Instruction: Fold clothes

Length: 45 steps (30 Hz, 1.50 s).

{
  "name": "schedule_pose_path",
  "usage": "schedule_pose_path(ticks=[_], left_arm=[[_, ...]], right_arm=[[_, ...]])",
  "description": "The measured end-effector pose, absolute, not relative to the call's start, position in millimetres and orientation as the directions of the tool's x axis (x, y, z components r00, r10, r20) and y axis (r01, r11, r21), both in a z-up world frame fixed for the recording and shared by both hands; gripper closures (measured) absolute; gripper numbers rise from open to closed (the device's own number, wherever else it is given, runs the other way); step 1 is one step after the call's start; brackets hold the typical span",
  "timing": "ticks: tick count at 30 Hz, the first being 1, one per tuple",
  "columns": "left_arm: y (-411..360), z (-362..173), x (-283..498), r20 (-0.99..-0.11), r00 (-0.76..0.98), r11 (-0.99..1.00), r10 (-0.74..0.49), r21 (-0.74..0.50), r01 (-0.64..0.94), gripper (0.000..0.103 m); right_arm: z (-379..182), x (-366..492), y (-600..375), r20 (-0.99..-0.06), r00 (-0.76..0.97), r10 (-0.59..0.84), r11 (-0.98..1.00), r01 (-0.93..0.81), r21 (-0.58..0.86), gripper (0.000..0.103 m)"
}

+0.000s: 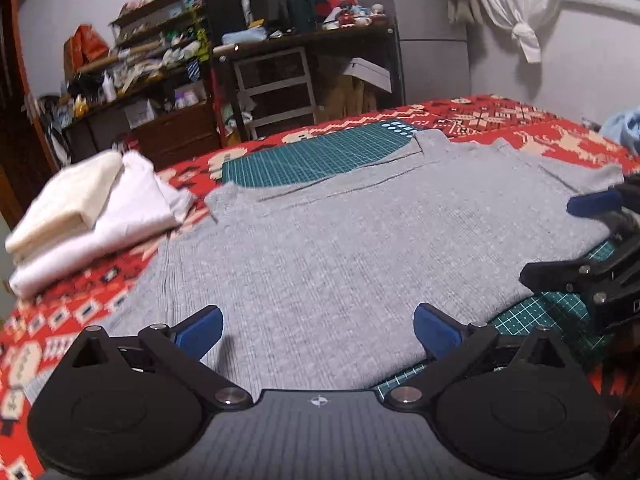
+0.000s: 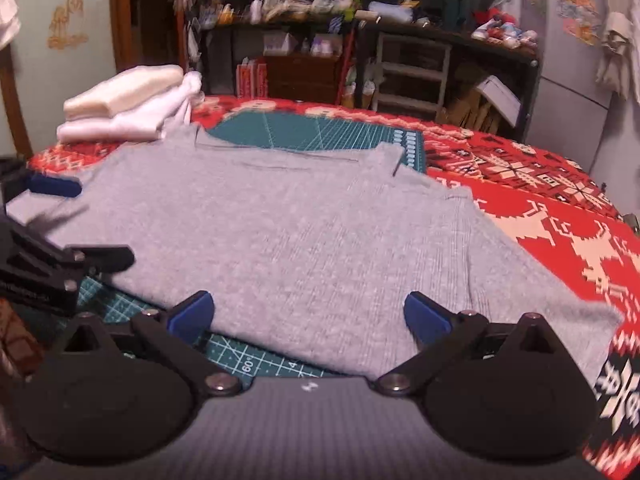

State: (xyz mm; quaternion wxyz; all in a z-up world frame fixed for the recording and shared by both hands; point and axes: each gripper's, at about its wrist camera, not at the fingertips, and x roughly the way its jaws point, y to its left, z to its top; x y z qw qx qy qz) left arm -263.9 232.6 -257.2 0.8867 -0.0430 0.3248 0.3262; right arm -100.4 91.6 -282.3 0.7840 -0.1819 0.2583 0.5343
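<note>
A grey ribbed sweater [image 1: 340,236] lies flat on a green cutting mat [image 1: 304,156] over a red patterned bedcover. In the left wrist view my left gripper [image 1: 318,330] is open above the sweater's near edge, blue pads wide apart, nothing between them. The right gripper shows at that view's right edge as a blue pad [image 1: 594,203] and black linkage. In the right wrist view the grey sweater [image 2: 288,232] spreads ahead, and my right gripper [image 2: 308,316] is open over its near hem, holding nothing. The left gripper's pad [image 2: 54,186] appears at the left edge.
A stack of folded white and cream clothes [image 1: 88,216] sits at the left of the bed, also seen as folded clothes [image 2: 128,104]. The red bedcover [image 2: 560,236] extends to the right. Cluttered shelves [image 1: 160,64] and a desk stand beyond the bed.
</note>
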Motion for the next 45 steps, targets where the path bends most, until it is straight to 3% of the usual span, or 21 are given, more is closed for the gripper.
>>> schedule_pose_path(ticks=[4,16,18,22,23,25,26,27,29,30,33,36,45], left_arm=[[249,-258,-278,-0.645,0.593,0.768,0.482,-0.015,-0.64,0.0],[246,-255,-274,-0.661,0.563,0.757,0.496,0.012,-0.653,0.0],[244,-248,-271,-0.668,0.547,0.752,0.504,0.027,-0.659,0.005],[229,-226,-275,-0.622,0.598,0.766,0.505,0.004,-0.642,0.007],[225,-222,-276,-0.614,0.616,0.775,0.494,-0.011,-0.632,0.009],[217,-220,-276,-0.614,0.627,0.784,0.48,-0.021,-0.621,0.022],[213,-223,-273,-0.618,0.623,0.786,0.481,-0.011,-0.618,0.037],[212,-226,-270,-0.628,0.614,0.788,0.479,-0.001,-0.616,0.055],[213,-237,-265,-0.665,0.586,0.786,0.464,0.004,-0.618,0.079],[213,-241,-264,-0.675,0.578,0.785,0.458,0.002,-0.619,0.083],[216,-243,-267,-0.677,0.583,0.781,0.449,-0.02,-0.625,0.083],[217,-243,-270,-0.678,0.587,0.776,0.442,-0.039,-0.63,0.083],[224,-243,-284,-0.666,0.611,0.741,0.427,-0.13,-0.659,0.084]], right_arm=[[-285,-103,85,-0.581,0.303,0.755,0.365,-0.931,-0.012,0.0],[-289,-104,79,-0.555,0.309,0.773,0.368,-0.93,-0.006,0.0],[-286,-102,81,-0.571,0.298,0.765,0.357,-0.934,-0.009,0.001],[-274,-101,80,-0.592,0.288,0.753,0.356,-0.935,-0.003,0.0],[-269,-103,77,-0.578,0.298,0.76,0.364,-0.931,-0.001,0.0],[-262,-107,73,-0.56,0.299,0.773,0.363,-0.932,0.004,0.001],[-259,-108,72,-0.558,0.298,0.775,0.363,-0.932,0.006,0.001],[-258,-111,72,-0.558,0.294,0.776,0.361,-0.932,0.011,0.004],[-257,-114,74,-0.557,0.277,0.783,0.344,-0.939,0.017,0.018],[-256,-116,75,-0.557,0.268,0.786,0.335,-0.942,0.019,0.027],[-258,-121,81,-0.58,0.231,0.781,0.303,-0.953,0.029,0.062],[-261,-126,85,-0.606,0.18,0.775,0.265,-0.963,0.054,0.079],[-265,-102,71,-0.633,0.24,0.736,0.372,-0.925,0.082,0.094]])
